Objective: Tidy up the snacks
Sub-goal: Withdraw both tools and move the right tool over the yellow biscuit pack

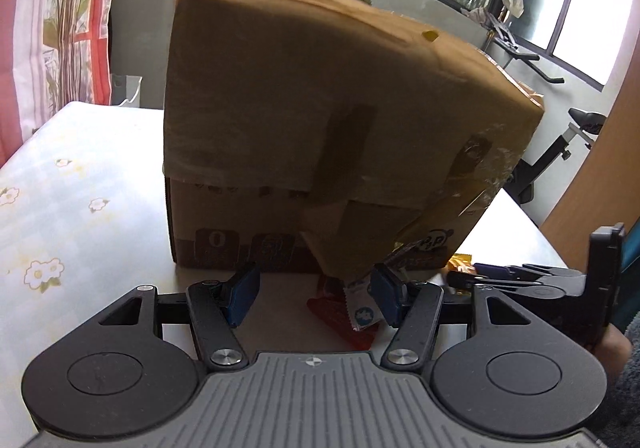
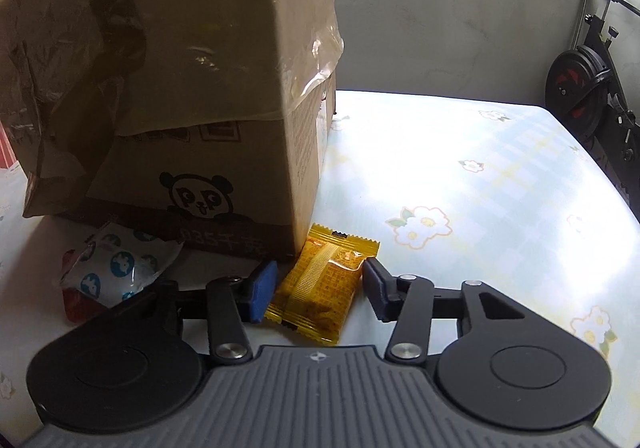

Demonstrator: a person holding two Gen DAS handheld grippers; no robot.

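— Both jaws stand partly open and grip nothing, as far as I can see. The right gripper [image 2: 318, 290] has the orange snack packet [image 2: 320, 290] lying flat between its fingers. One blue pad is just at the packet's edge, the other stands a little apart, and neither pad presses on it.

— And the left gripper [image 1: 314, 296]?

— It is low over the counter [image 1: 80, 187], in front of the cardboard box [image 1: 320, 107]. A white packet with blue prints [image 1: 362, 310] lies by its right finger, on top of a red packet [image 1: 332, 308]. Whether the finger touches the white one I cannot tell.

— So how to do this step well?

— I think the right hand should close slowly and take the orange packet across its narrow middle. The film is thin and slippery and can slide out. The packet also touches the corner of the box, so it is better to lift straight up and not drag it along the cardboard.

— And the left side?

— There I would take only the white packet, from above, so the red one under it stays on the counter. If both come together, one may fall.
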